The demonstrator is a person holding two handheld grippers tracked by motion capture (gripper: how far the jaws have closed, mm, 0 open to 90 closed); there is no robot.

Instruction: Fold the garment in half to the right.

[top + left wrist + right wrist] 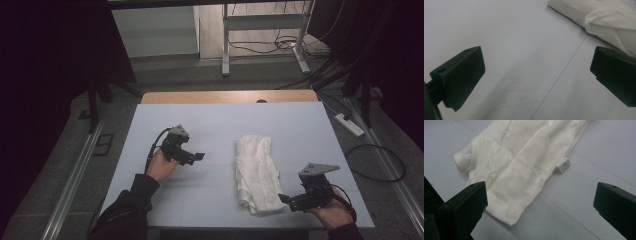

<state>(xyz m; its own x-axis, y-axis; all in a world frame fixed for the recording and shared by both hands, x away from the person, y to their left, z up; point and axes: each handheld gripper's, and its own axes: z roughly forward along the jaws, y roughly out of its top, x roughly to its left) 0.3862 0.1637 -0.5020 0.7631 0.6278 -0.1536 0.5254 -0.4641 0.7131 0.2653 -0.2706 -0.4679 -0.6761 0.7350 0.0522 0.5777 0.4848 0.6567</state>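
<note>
Lying folded lengthwise on the pale blue tabletop [215, 125], the white cloth [256, 172] sits right of centre w/ a small sewn label [564, 166] sticking out from one edge. Right gripper [289, 200] hangs just beside the cloth's near end, jaws spread wide w/ nothing between them, cloth hem lying ahead of them on the tabletop. Left gripper [197, 157] is well apart from the cloth on its left side, pointing toward it, jaws also released & empty over bare tabletop, cloth edge showing past them.
</note>
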